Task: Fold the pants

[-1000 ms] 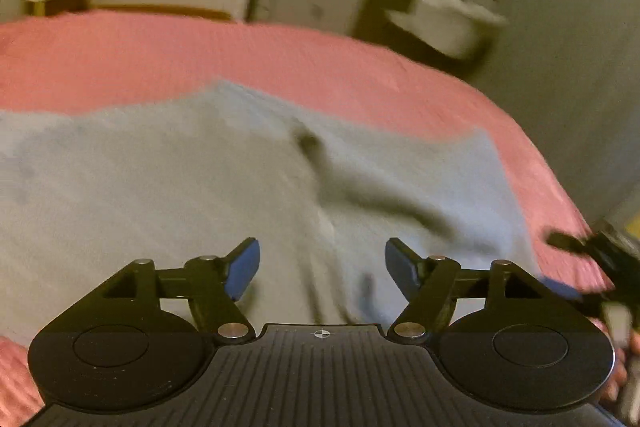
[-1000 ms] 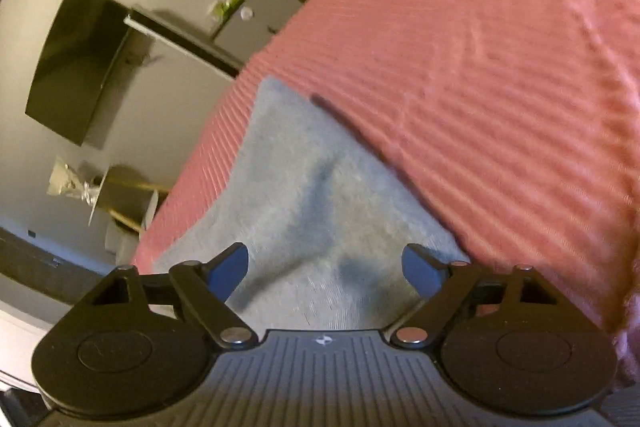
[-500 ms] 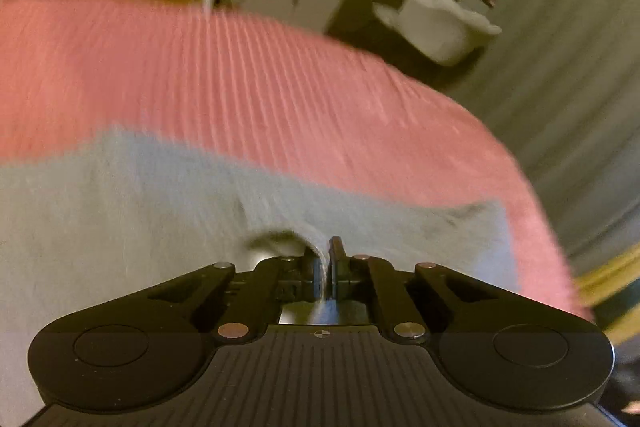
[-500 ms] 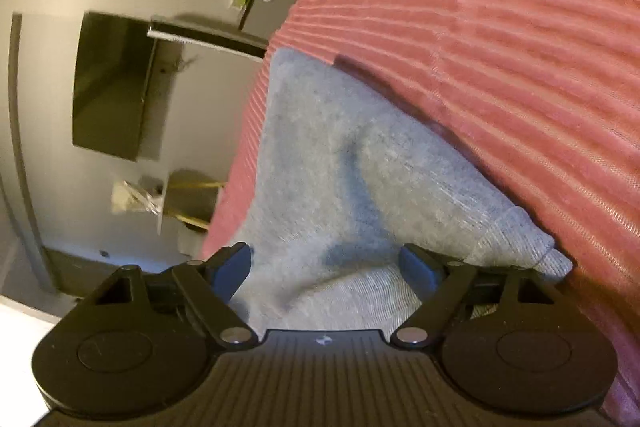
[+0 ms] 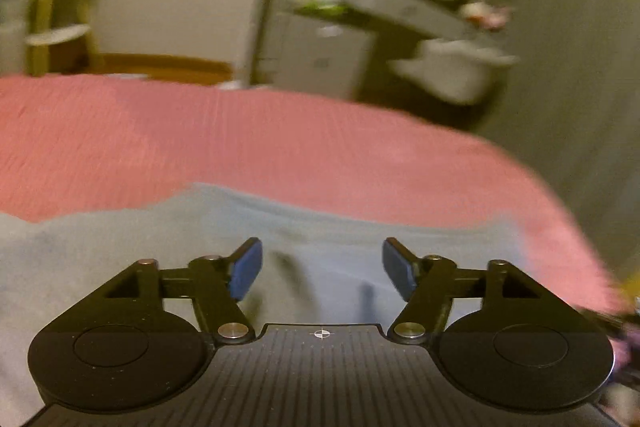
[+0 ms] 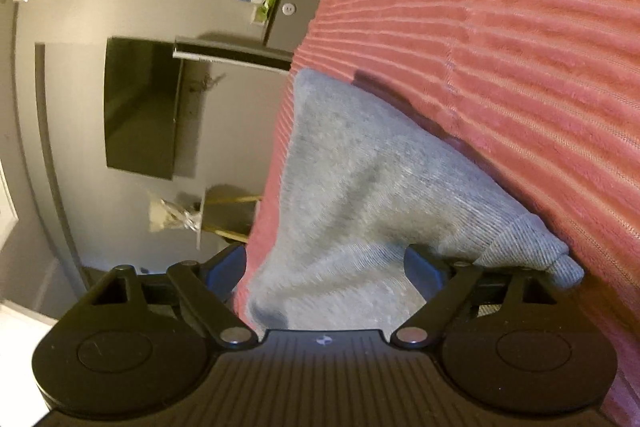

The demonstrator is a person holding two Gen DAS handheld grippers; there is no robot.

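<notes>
The grey pants [image 5: 328, 247] are lying on a pink ribbed bedspread [image 5: 280, 147], filling the lower half of the left wrist view and running off its left edge. In the right wrist view the pants [image 6: 360, 187] are stretching from the frame's middle down to the gripper, with a ribbed cuff or band [image 6: 532, 247] bunching at the lower right, just above the right-hand finger's linkage.

The left gripper [image 5: 322, 269] is hovering over the grey cloth with its jaws spread wide, nothing between the blue pads [image 5: 246, 269]. The right gripper [image 6: 324, 265] is likewise standing wide open; the fabric is passing between its fingers and seems to be brushing the right pad [image 6: 420, 265], though blur is making contact hard to judge.

Beyond the bed, the left wrist view is showing a blurred grey cabinet [image 5: 316, 59] at upper centre and a wooden shelf stand [image 5: 52, 23] at upper left. In the right wrist view a dark screen [image 6: 140, 107] is hanging on the wall at the left.
</notes>
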